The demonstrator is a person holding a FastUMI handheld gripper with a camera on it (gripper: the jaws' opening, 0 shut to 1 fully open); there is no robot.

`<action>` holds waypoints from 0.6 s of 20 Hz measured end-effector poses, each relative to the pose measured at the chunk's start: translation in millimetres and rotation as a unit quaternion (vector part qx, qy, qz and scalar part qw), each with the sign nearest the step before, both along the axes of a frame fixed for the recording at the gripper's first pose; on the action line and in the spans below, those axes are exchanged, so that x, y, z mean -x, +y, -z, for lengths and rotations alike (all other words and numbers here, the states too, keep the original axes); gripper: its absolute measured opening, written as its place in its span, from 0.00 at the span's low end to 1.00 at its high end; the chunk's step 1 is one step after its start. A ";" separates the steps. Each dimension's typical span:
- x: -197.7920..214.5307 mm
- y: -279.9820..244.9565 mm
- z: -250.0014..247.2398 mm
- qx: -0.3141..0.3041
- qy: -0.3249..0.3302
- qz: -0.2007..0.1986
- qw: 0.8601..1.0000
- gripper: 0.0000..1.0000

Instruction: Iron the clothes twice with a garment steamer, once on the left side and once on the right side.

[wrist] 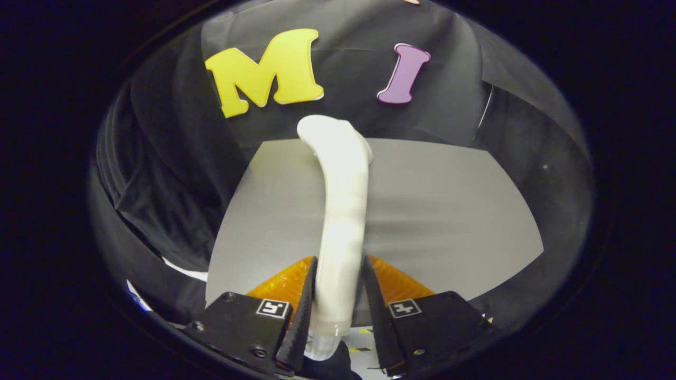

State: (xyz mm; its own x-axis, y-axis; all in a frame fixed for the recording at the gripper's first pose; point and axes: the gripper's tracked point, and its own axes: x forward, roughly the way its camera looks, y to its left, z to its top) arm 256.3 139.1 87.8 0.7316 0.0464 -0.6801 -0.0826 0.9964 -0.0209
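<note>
Currently I have the gripper (338,274) clamped on the garment steamer (342,221): both fingers (302,306) press against the lower part of its white handle, 1 on each side, with no gap visible between pad and plastic.

Steamer: white, long, slightly curved. It runs forward from between the fingers and ends in a wider, rounded head well beyond them. The translucent bottom end of the handle sticks out below the fingers.

Beneath the steamer I see a flat grey sheet (449,211), smooth, without wrinkles I can make out. The steamer's body crosses it roughly along the middle; the head sits at the sheet's far edge, overlapping the booth's black cloth wall (169,158) behind. I cannot tell whether the head touches the sheet or hangs above it.

Left of the grey sheet the black cloth falls in loose folds. Near the fingers' base, a strip of lighter floor with striped tape (364,331) shows.
</note>
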 end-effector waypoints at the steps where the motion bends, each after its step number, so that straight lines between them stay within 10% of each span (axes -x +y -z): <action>1: -2.0 0.0 -0.8 -0.005 -0.005 0.007 1.000 0.51; 12: 34.8 16.5 -24.6 -0.122 -0.055 0.012 0.991 0.34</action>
